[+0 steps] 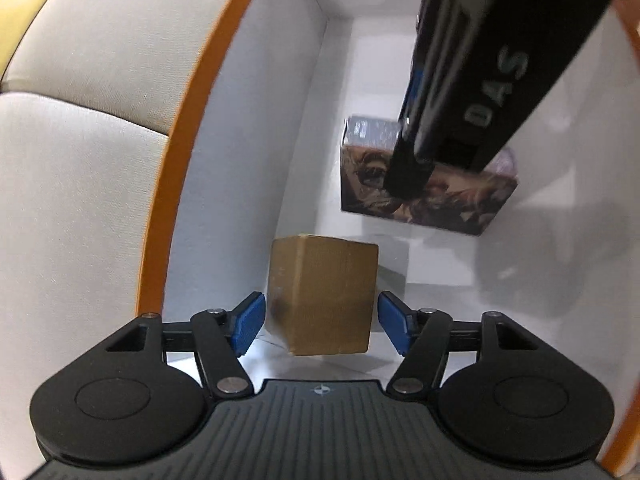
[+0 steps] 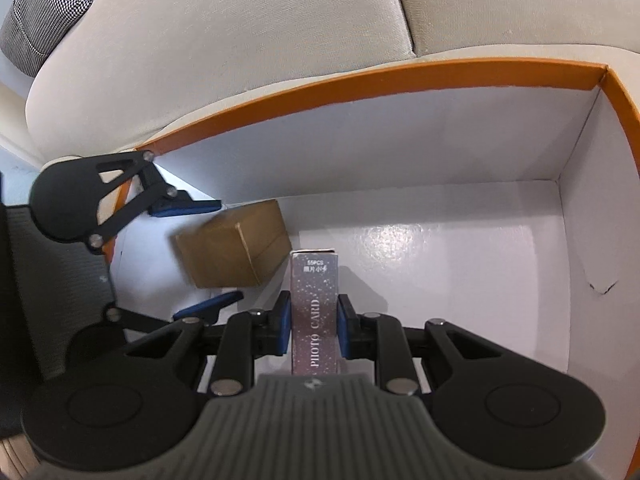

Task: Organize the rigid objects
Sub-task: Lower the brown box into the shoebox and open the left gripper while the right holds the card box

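Left tongs (image 1: 321, 323) gape around the loose brown carton (image 1: 324, 294), while right tongs (image 2: 311, 327) clamping the photo card box (image 2: 315, 312) could knock it askew in the orange-rimmed box (image 2: 360, 80).

A small plain brown cardboard box (image 1: 324, 294) sits inside a large open box (image 2: 440, 152) with white inner walls and an orange rim. It is closed, slightly tilted, and lies near the left wall and a corner. A slim card box (image 2: 315, 312), silvery and speckled, with a printed picture on its broad face and "PHOTO CARD" along its narrow side, stands on edge just beside it, further from the wall.
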The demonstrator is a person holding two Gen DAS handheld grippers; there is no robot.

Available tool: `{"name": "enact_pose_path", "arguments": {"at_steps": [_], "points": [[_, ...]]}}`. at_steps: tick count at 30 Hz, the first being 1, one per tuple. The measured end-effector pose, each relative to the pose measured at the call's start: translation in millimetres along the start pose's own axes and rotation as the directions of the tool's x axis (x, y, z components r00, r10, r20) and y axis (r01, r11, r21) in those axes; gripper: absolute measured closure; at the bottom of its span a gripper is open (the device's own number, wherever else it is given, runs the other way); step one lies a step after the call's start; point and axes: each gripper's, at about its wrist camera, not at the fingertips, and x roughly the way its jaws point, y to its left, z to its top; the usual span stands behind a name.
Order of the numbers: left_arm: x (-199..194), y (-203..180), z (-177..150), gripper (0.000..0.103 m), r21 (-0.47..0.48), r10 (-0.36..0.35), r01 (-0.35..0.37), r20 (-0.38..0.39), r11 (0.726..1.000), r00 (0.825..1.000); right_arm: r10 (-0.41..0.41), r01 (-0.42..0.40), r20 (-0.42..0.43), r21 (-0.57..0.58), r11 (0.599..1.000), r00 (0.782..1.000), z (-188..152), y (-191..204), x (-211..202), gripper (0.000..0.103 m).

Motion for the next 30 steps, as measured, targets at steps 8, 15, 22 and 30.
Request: {"name": "enact_pose_path", "arguments": {"at_steps": [8,15,22,30], "points": [[-3.8,10.2,-2.6,0.032,-0.09,-0.06,0.06,0.01,0.994,0.998,0.006,-0.006,-0.021,-0.005,1.0,1.0,6.5,-2.0,1.4,0.08],[4.1,15.9,-2.4,0.044,-0.075,0.037,-0.037,-0.002,0.996,0.999,0.05,-0.049,-0.02,0.061,0.997,0.999,5.6,7.3,14.7,0.08],[13.1,26.9,-5.3,0.052,-0.106,0.086,-0.086,-0.004,0.991,0.996,0.051,-0.055,0.044,0.115,0.992,0.998,34.9,8.7,19.5,0.08],[18.8,50.0,-8.5,0.053,-0.218,0.073,-0.065,0.03,0.974,0.997,0.08,-0.09,0.062,0.175,0.98,0.995,58.4,-1.7,35.1,0.08]]}}
